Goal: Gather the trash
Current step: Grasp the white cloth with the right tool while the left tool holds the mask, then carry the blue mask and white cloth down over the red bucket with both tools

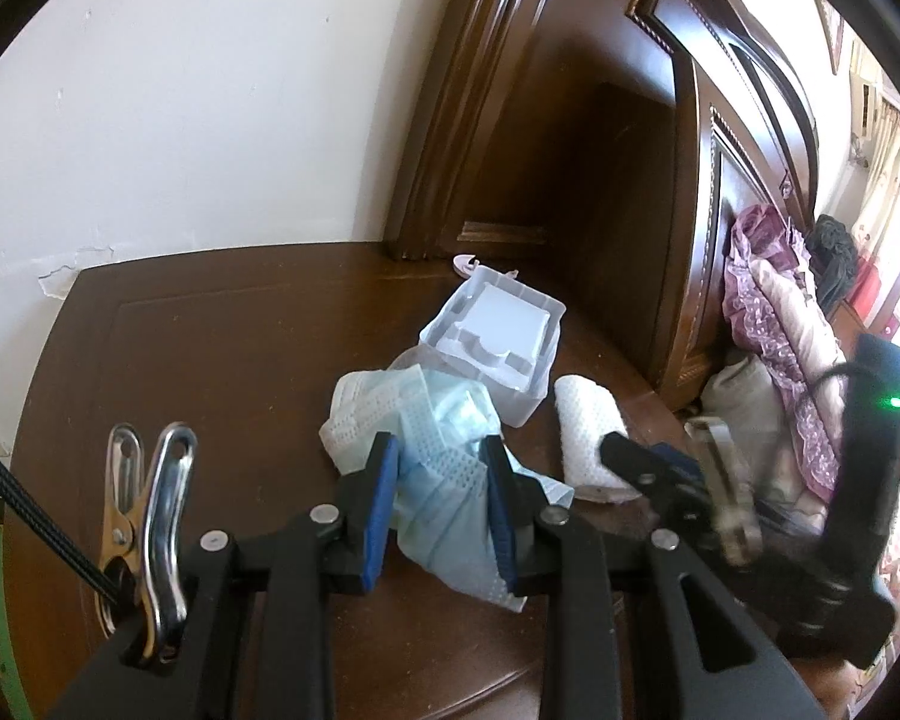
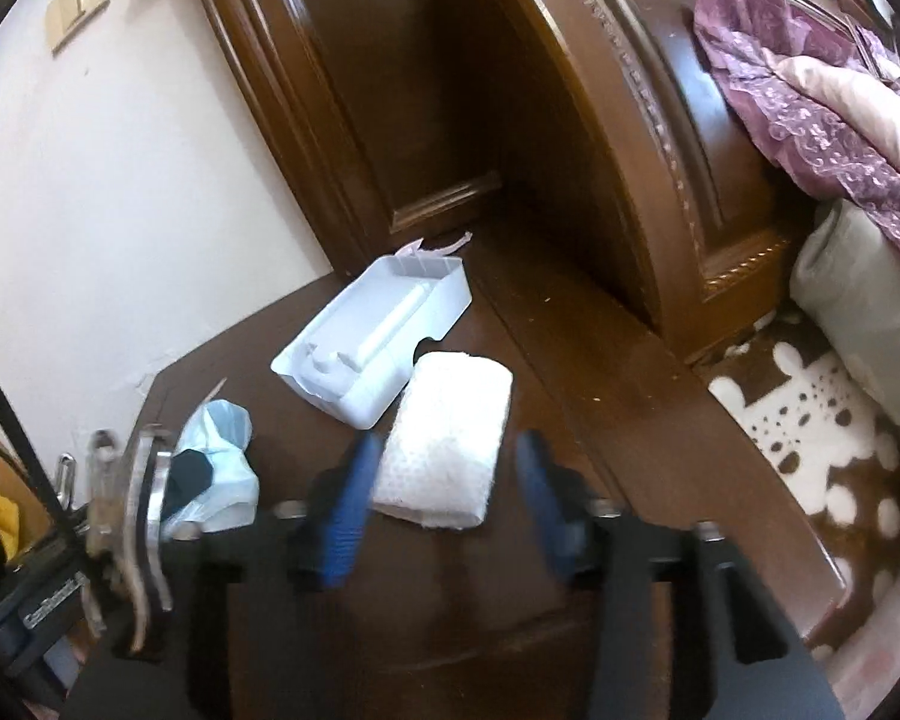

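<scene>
A crumpled light-blue face mask lies on the brown wooden nightstand. My left gripper has its blue-padded jaws on both sides of the mask, touching it, still fairly wide apart. A folded white paper towel lies to the right of the mask and also shows in the left wrist view. My right gripper is open, its jaws either side of the towel's near end. A white plastic packaging tray sits just behind both and shows in the left wrist view.
A small pink scrap lies at the back of the nightstand by the dark headboard. The bed with purple lace bedding and a brown-and-white blanket is at right. A white wall is at left.
</scene>
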Motion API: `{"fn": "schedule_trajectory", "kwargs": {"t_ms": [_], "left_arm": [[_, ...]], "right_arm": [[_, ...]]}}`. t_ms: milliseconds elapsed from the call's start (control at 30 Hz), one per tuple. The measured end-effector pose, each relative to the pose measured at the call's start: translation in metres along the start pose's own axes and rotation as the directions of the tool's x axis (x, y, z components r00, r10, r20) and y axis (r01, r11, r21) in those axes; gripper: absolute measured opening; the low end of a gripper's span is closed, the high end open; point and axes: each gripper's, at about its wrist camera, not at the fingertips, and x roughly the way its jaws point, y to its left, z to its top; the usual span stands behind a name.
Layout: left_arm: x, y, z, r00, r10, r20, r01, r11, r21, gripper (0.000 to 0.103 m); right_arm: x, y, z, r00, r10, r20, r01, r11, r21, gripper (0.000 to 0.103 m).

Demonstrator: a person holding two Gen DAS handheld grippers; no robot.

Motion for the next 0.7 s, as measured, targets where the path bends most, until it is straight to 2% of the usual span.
{"fn": "schedule_trajectory", "kwargs": {"t_ms": [67, 167, 200, 233, 333, 400, 567, 700], "left_arm": [[0.0, 0.0, 0.0, 1.0, -0.004, -0.004, 0.004, 1.0, -0.001, 0.029], [0.0, 0.0, 0.0, 1.0, -0.008, -0.007, 0.008, 1.0, 0.002, 0.029], [0.0, 0.0, 0.0, 1.0, -0.009, -0.008, 0.009, 1.0, 0.002, 0.029], [-0.001, 0.0, 0.0, 1.0, -0.01, -0.008, 0.01, 1.0, 0.002, 0.029], [-0.002, 0.001, -0.001, 1.0, -0.017, -0.008, 0.017, 1.0, 0.002, 0.029], [-0.004, 0.0, -0.001, 1.0, -0.021, -0.006, 0.021, 1.0, 0.007, 0.029], [-0.011, -0.007, -0.003, 0.999, -0.05, -0.001, 0.05, 0.999, 0.018, 0.029], [-0.021, -0.018, -0.01, 0.998, -0.06, 0.032, 0.059, 0.997, 0.044, 0.029]], "right_arm": [[0.014, 0.003, 0.002, 0.999, -0.017, -0.03, 0.017, 1.0, -0.013, 0.055], [0.02, 0.009, 0.002, 0.998, -0.051, -0.022, 0.05, 0.997, -0.056, 0.054], [0.02, 0.01, 0.002, 0.998, -0.063, -0.021, 0.061, 0.996, -0.063, 0.047], [0.02, 0.01, 0.001, 0.997, -0.079, -0.018, 0.078, 0.994, -0.072, 0.031], [0.014, 0.002, -0.001, 0.998, -0.069, -0.009, 0.068, 0.996, -0.066, 0.015], [0.0, -0.005, -0.004, 0.996, -0.087, 0.023, 0.088, 0.994, -0.064, 0.01], [-0.038, -0.016, -0.011, 0.988, -0.118, 0.104, 0.128, 0.987, -0.092, 0.009], [-0.072, -0.025, -0.023, 0.978, -0.141, 0.155, 0.159, 0.981, -0.11, 0.009]]}}
